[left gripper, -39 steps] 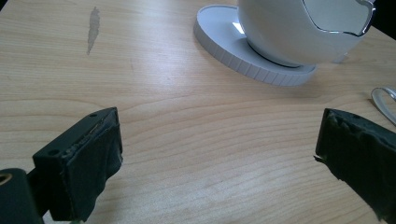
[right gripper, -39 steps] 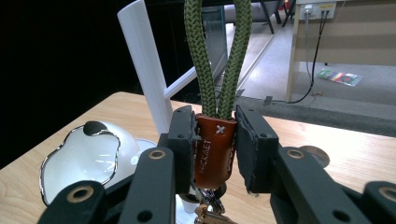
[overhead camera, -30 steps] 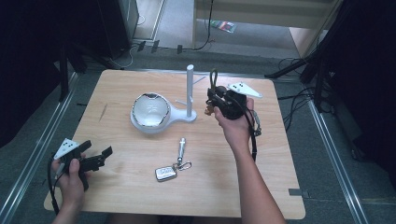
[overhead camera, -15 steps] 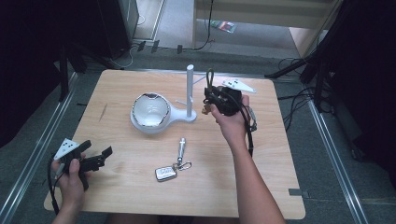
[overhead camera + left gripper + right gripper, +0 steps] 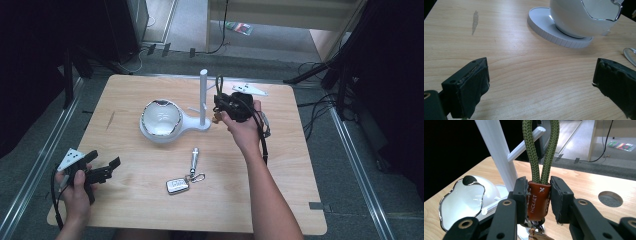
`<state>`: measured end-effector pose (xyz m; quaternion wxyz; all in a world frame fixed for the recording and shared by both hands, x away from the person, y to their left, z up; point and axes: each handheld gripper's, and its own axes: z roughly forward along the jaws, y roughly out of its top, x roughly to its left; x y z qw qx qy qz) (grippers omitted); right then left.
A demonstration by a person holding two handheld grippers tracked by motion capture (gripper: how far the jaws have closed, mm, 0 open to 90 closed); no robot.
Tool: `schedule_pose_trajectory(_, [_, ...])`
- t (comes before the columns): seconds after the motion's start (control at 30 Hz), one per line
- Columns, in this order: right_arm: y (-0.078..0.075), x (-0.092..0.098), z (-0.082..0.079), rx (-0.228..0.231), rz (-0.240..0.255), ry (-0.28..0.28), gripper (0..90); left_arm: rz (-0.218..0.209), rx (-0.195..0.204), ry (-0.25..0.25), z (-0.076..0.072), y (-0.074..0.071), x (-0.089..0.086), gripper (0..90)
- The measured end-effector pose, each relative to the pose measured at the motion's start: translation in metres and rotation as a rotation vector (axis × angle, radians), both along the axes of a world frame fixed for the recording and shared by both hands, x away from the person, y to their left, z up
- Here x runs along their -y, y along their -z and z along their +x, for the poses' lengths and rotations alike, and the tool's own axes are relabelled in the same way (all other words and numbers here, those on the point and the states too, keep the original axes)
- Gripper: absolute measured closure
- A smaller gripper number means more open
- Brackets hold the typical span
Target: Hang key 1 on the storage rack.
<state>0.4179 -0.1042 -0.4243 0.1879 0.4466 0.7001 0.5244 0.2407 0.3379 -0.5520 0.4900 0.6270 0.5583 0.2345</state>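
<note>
My right gripper [image 5: 220, 104] is held beside the white post [image 5: 203, 95] of a stand. In the right gripper view, the right gripper [image 5: 539, 187] is shut on a brown leather tab [image 5: 538, 202]. The tab's green cord loop [image 5: 541, 150] rises close to the post's slanted peg [image 5: 527, 142], and keys hang below the tab. The stand's base carries a white, chrome-rimmed bowl [image 5: 161, 119]. A key fob [image 5: 177, 185] with a metal piece [image 5: 194, 159] lies on the table's near middle. At the near left corner my left gripper [image 5: 107, 167] stands open over bare wood, its pads [image 5: 472, 91] wide apart.
The wooden table [image 5: 300, 165] ends at rails and floor on all sides. The bowl [image 5: 584, 17] and its ribbed base [image 5: 549, 28] lie ahead of the left gripper. A round hole [image 5: 610, 198] is cut in the tabletop past the right gripper.
My right gripper has moved a little left toward the white post, still holding the leather tab. The left gripper has stayed put.
</note>
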Motion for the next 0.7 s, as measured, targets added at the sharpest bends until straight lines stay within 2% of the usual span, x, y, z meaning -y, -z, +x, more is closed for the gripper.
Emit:
schedule_pose_trajectory(0.33, [0.0046,-0.0043,0.0009,-0.023,-0.024,-0.031,68.5,-0.001,-0.001,0.002,0.0002,0.0,-0.0002,1.2])
schedule_pose_trajectory(0.47, [0.0062,-0.0056,-0.0006,-0.035,-0.048,-0.043,67.4,-0.001,-0.001,0.002,0.0003,0.0001,-0.0002,1.2])
schedule_pose_trajectory(0.7, [0.0072,-0.0051,-0.0048,-0.054,-0.048,-0.051,65.2,-0.002,-0.001,0.003,0.0003,0.0001,-0.0002,1.2])
